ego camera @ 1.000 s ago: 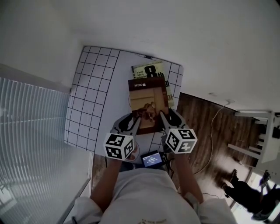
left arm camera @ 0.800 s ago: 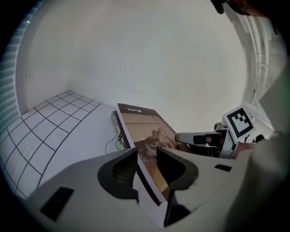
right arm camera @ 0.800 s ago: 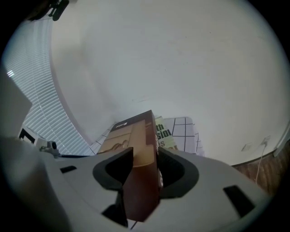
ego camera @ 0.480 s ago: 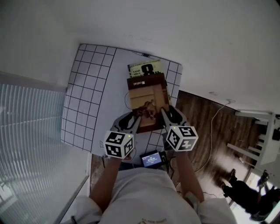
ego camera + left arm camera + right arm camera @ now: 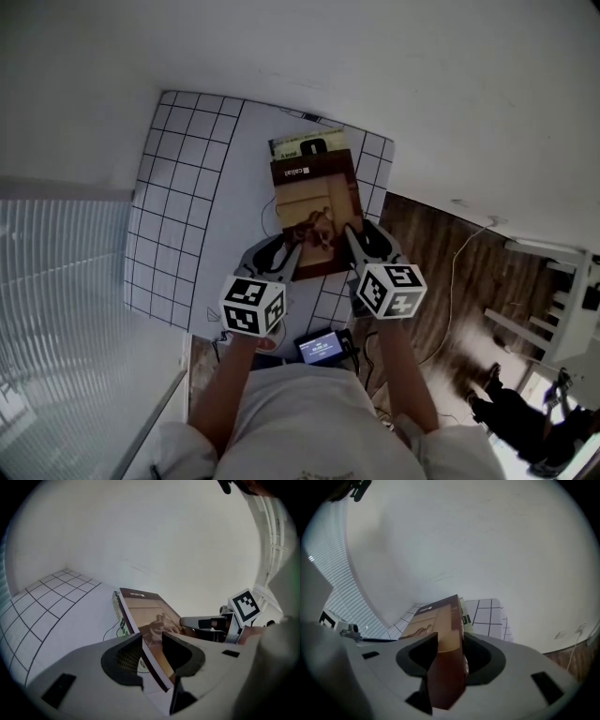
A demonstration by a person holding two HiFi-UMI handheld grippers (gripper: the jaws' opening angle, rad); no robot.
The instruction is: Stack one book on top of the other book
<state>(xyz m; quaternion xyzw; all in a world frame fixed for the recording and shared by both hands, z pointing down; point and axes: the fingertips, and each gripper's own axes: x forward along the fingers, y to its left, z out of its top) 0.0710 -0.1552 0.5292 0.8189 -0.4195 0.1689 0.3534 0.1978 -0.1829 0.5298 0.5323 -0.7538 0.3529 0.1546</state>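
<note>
Head view: left tongs, right tongs pinch brown book edges over green book.

Both arms reach forward from the torso, left forearm and right forearm roughly parallel. Left tool and right tool sit side by side, pointing forward and tilted down, marker cubes on top. Left tool's jaws are clamped on the near left edge of the brown book, pads on both faces. Right tool's jaws grip the near right edge the same way, with the book filling the gap.
</note>
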